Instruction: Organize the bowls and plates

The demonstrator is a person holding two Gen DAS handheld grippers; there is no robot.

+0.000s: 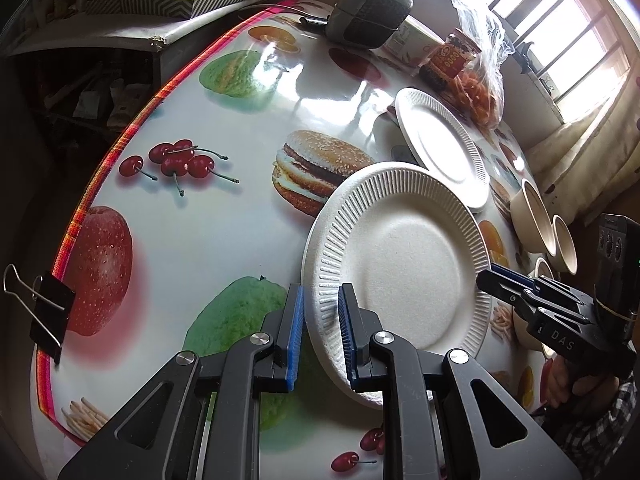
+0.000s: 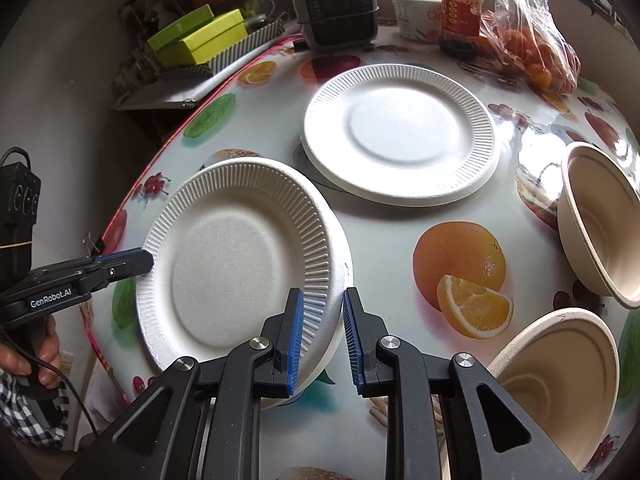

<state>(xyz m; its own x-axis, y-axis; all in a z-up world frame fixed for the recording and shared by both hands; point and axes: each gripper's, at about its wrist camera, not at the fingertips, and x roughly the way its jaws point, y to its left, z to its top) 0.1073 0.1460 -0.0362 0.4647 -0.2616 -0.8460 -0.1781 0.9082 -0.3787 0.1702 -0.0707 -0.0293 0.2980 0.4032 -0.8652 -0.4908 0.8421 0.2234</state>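
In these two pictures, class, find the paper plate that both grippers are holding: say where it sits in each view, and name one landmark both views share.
Left wrist view: the held plate fills the lower centre-right, its near rim between the left gripper.
Right wrist view: the held plate lies lower left of centre, its right rim between the right gripper.
Shared landmark: the second plate, lying flat on the table beyond it.
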